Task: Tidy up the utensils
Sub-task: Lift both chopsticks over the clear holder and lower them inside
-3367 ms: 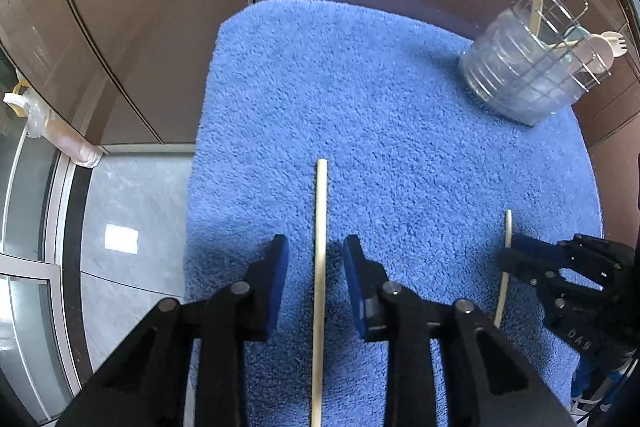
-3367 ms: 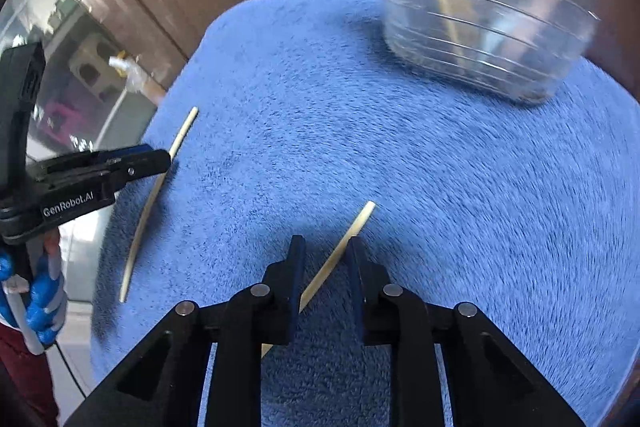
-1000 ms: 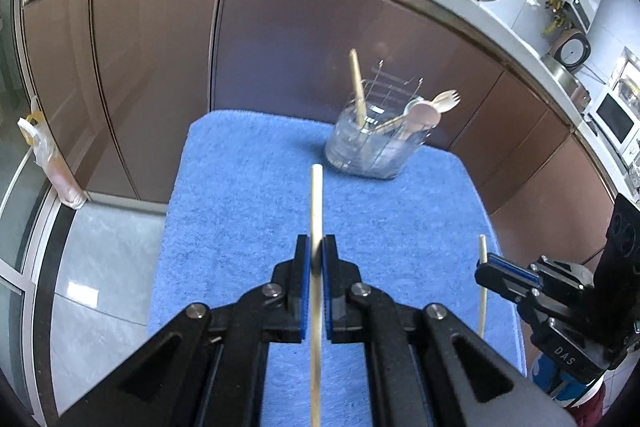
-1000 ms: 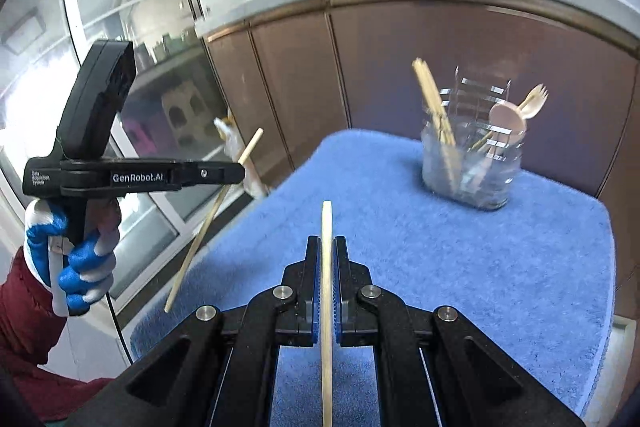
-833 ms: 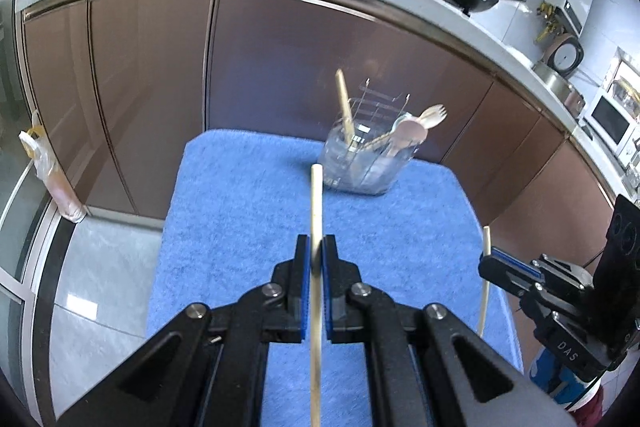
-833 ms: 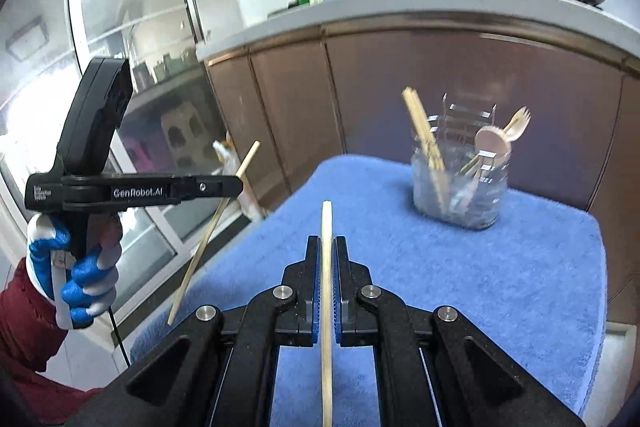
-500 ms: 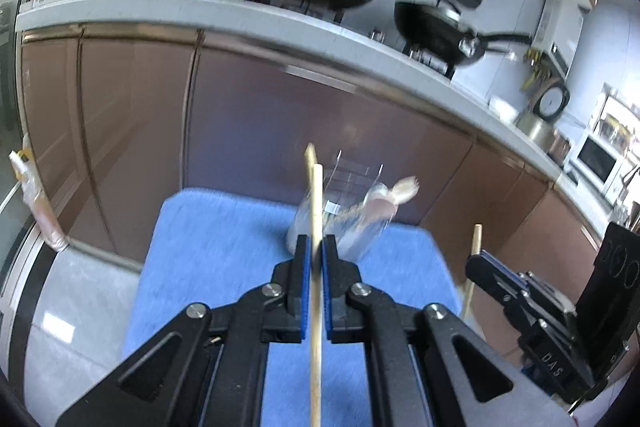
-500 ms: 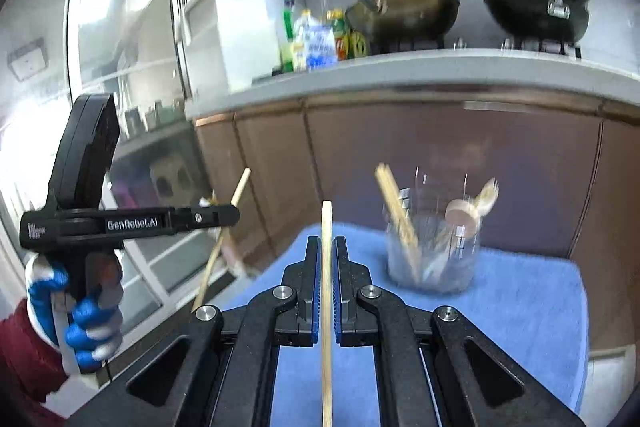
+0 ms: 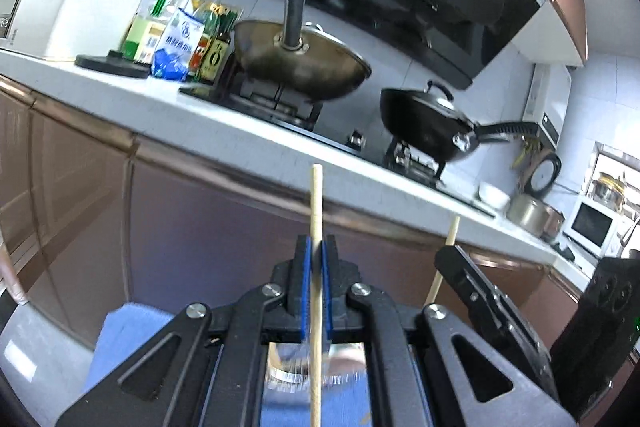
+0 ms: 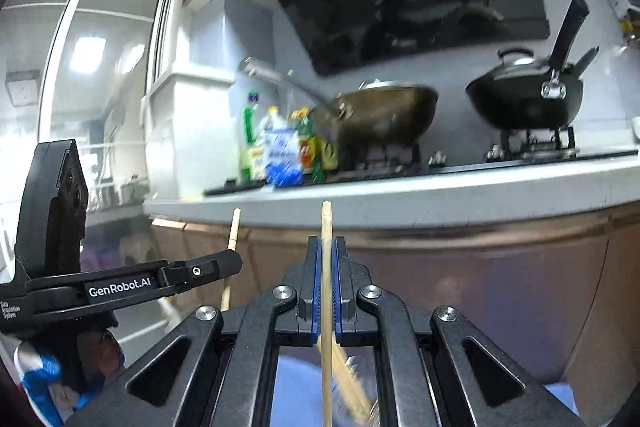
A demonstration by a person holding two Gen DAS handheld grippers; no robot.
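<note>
Both chopsticks now high before the counter — left gripper (image 9: 315, 257) and right gripper (image 10: 326, 259) each clamped tight on one.

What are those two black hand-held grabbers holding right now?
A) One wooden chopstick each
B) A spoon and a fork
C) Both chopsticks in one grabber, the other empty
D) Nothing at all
A: the left gripper has its blue fingers shut on one chopstick, and the right gripper is clamped on a second chopstick.
</note>
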